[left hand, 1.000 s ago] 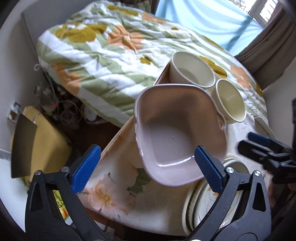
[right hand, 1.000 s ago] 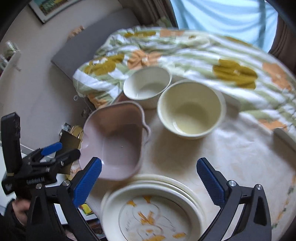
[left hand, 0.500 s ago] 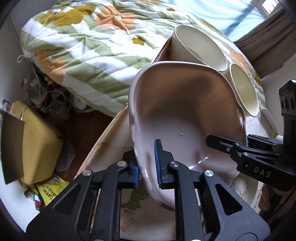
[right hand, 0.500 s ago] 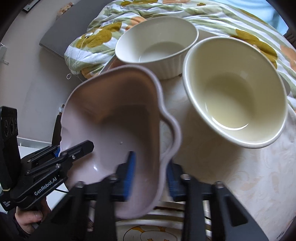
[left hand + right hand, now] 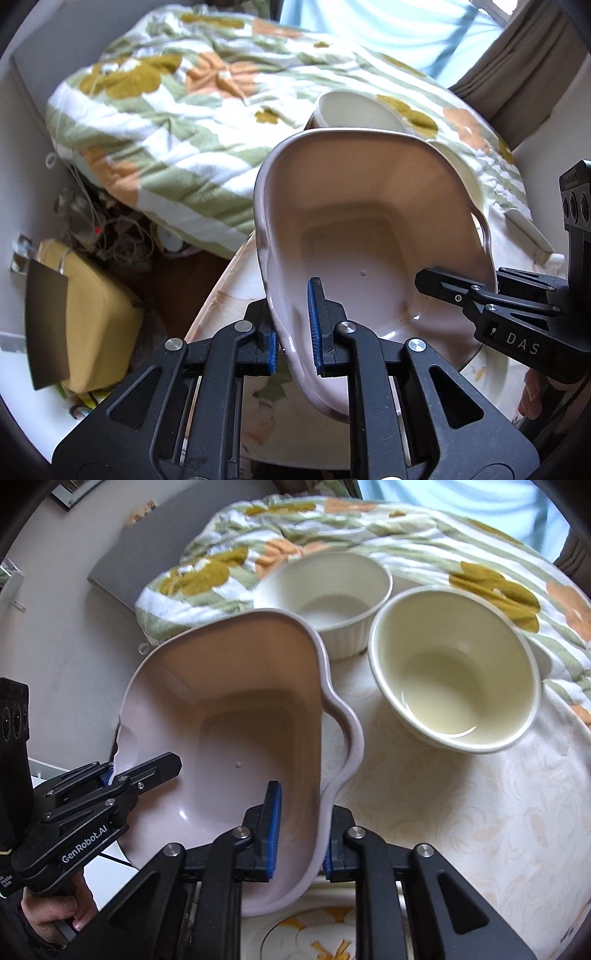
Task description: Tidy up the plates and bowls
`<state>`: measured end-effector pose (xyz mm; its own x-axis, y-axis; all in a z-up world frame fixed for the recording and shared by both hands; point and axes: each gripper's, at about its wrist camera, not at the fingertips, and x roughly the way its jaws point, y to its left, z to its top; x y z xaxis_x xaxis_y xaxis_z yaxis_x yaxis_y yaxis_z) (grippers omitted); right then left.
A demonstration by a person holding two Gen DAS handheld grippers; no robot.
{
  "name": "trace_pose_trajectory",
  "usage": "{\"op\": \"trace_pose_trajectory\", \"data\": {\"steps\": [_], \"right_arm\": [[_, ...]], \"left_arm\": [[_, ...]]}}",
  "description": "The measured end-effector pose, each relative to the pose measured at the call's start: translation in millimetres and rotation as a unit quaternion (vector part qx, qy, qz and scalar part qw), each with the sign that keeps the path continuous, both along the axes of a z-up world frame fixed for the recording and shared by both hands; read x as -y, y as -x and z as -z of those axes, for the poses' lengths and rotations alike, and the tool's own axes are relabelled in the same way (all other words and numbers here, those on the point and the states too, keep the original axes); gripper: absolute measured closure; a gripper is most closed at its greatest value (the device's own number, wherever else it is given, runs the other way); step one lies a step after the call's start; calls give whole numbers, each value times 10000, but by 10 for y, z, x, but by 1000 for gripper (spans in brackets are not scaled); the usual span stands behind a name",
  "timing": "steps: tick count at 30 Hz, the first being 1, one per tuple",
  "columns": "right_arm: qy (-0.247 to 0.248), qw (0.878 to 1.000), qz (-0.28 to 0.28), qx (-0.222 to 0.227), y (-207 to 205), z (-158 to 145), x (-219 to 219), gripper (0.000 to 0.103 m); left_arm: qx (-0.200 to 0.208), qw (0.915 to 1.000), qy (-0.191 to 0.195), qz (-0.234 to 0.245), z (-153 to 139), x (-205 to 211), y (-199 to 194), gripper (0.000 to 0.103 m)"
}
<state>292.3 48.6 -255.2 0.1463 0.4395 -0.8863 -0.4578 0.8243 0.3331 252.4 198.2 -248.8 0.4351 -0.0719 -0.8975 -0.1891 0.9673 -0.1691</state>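
A pale pink square dish with handles [image 5: 369, 236] is held tilted above the table by both grippers. My left gripper [image 5: 293, 338] is shut on its near left rim. My right gripper [image 5: 297, 834] is shut on its right wall; it also shows in the left wrist view [image 5: 454, 291]. The dish fills the left of the right wrist view [image 5: 229, 716]. A white ribbed bowl [image 5: 332, 590] and a cream bowl [image 5: 454, 679] stand on the table behind it. A stack of flower-patterned plates [image 5: 317, 934] lies under the dish, mostly hidden.
The round table [image 5: 480, 830] has a pale patterned cloth. A bed with a floral quilt [image 5: 177, 110] lies right behind it. A yellow box [image 5: 88, 317] and tangled cables [image 5: 110, 236] sit on the floor at left.
Both grippers closed on the pink dish's rim from open. The dish has since lifted and tilted, and both views have pulled back a little from the bowls.
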Motion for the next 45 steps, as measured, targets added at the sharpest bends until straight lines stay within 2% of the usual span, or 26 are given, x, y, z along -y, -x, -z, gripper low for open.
{"op": "trace_pose_trajectory", "data": {"steps": [5, 9, 13, 17, 21, 23, 28, 32, 37, 40, 45], "right_arm": [[-257, 9987, 258, 358, 294, -421, 373, 86], [-405, 9962, 512, 583, 569, -710, 722, 86], [-444, 9915, 928, 796, 925, -924, 1299, 86], [-408, 9853, 1406, 885, 1240, -1017, 1903, 86], [-232, 9762, 1938, 945, 1563, -1050, 2572, 86], [-150, 9719, 2163, 915, 1613, -1030, 2761, 86], [69, 9581, 2767, 732, 1729, -817, 3295, 86], [149, 9492, 3086, 595, 1748, -552, 3573, 86], [206, 9441, 3260, 445, 1735, -157, 3803, 86], [172, 9424, 3311, 439, 1731, 11, 3881, 86], [35, 9408, 3362, 439, 1742, 147, 3937, 86]], "left_arm": [[325, 9990, -217, 231, -445, 347, 201, 91], [534, 9971, -279, 461, -755, 793, 398, 91], [695, 9938, -259, 833, -944, 1397, 581, 91], [753, 9887, -117, 1289, -985, 2040, 738, 91], [675, 9822, 149, 1748, -891, 2665, 808, 91], [564, 9787, 328, 1946, -799, 2913, 791, 91], [232, 9680, 486, 2449, -472, 3560, 738, 91], [17, 9622, 524, 2673, -133, 3808, 603, 91], [-187, 9583, 469, 2813, 261, 3946, 483, 91], [-253, 9572, 477, 2845, 417, 3982, 472, 91], [-198, 9582, 465, 2817, 507, 4039, 525, 91]]}}
